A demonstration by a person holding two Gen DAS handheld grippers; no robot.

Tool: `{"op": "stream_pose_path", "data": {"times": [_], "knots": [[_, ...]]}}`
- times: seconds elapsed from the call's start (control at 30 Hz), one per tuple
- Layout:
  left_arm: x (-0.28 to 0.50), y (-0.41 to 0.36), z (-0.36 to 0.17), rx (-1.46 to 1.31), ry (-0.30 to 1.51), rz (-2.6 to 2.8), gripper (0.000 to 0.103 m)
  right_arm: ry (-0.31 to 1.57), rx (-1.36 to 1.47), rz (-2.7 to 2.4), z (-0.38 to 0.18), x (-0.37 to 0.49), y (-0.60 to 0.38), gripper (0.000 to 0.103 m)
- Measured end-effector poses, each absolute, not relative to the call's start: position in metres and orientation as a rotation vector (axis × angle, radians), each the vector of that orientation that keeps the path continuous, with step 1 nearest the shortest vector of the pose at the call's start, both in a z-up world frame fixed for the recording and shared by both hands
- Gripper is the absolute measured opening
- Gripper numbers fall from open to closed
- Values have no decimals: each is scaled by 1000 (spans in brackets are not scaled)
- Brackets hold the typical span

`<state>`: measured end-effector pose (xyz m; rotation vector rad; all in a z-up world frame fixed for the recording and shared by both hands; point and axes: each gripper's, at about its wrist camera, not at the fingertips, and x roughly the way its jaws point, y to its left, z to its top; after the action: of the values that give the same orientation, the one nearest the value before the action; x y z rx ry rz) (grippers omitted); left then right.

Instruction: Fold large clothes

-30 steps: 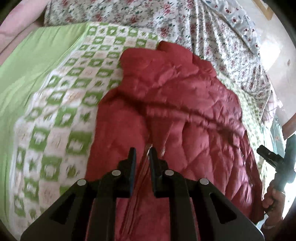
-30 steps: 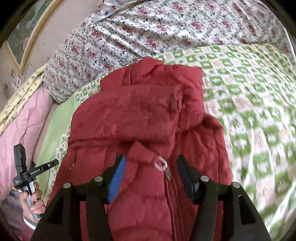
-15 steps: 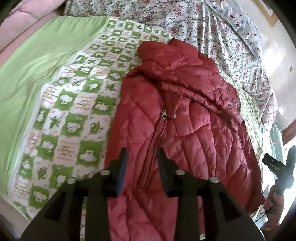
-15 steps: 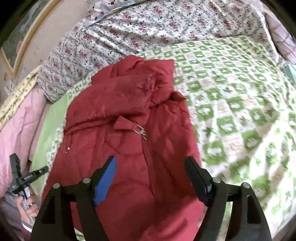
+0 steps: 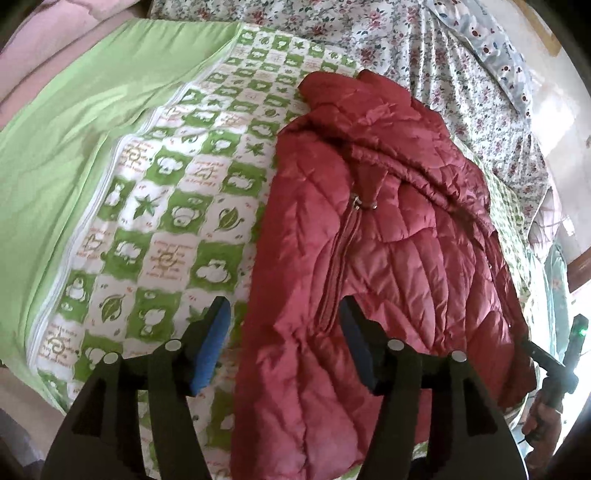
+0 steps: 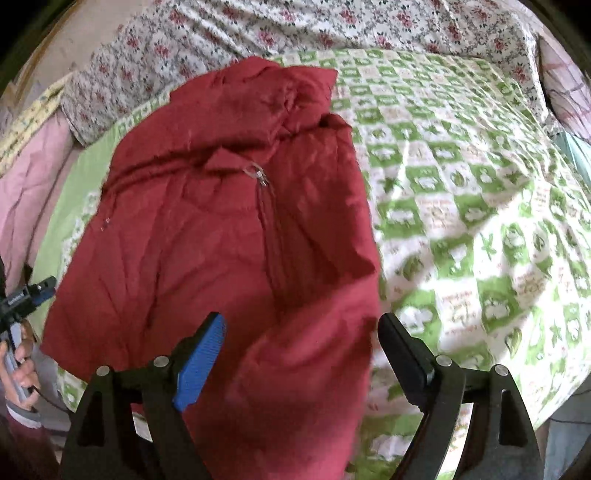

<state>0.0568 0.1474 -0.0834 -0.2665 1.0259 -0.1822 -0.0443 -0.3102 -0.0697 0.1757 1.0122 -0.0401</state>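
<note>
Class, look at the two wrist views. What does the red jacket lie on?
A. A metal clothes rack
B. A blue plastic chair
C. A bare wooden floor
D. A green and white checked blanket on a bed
D: the red jacket lies spread, zipper closed, on the green and white checked blanket that covers the bed, with a flowered sheet beyond it.

A red quilted jacket (image 5: 388,258) is spread front-up on a green-and-white checked bedcover (image 5: 166,229). It is zipped closed, the metal zipper pull (image 6: 258,173) lying near the collar, and its upper part is rumpled toward a floral-covered bolster (image 6: 258,37).
</note>
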Motion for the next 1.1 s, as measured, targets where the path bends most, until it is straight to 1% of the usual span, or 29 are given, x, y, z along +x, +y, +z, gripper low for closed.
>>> {"op": "stream_pose_path", "data": {"times": [0.07,0.13,0.2,0.23,0.3,0.57,0.77,1.0,1.03,1.1], "knots": [[55,151,-87,-267,1038,-179,60,1022,180,-35,-72,-51,-315,79],[53,153,-92,-271,1052,-181,60,1031,190,-28,-74,-58,-320,60],[50,155,-96,-272,1064,-187,60,1042,191,-22,-75,-65,-323,49],[49,155,-97,-273,1067,-190,60,1042,195,-12,-75,-68,-325,45],[47,156,-101,-274,1080,-201,60,1037,209,7,-75,-72,-324,42],[36,154,-116,-273,1124,-220,60,1034,224,21,-74,-74,-322,43],[26,136,-121,-225,1144,-291,60,1028,258,51,-75,-80,-321,46],[19,122,-120,-137,1122,-323,60,1030,266,84,-77,-82,-318,49],[18,121,-119,-124,1116,-326,57,1029,271,89,-77,-82,-318,49],[18,119,-118,-115,1108,-342,47,1024,274,101,-77,-82,-318,49]]}}
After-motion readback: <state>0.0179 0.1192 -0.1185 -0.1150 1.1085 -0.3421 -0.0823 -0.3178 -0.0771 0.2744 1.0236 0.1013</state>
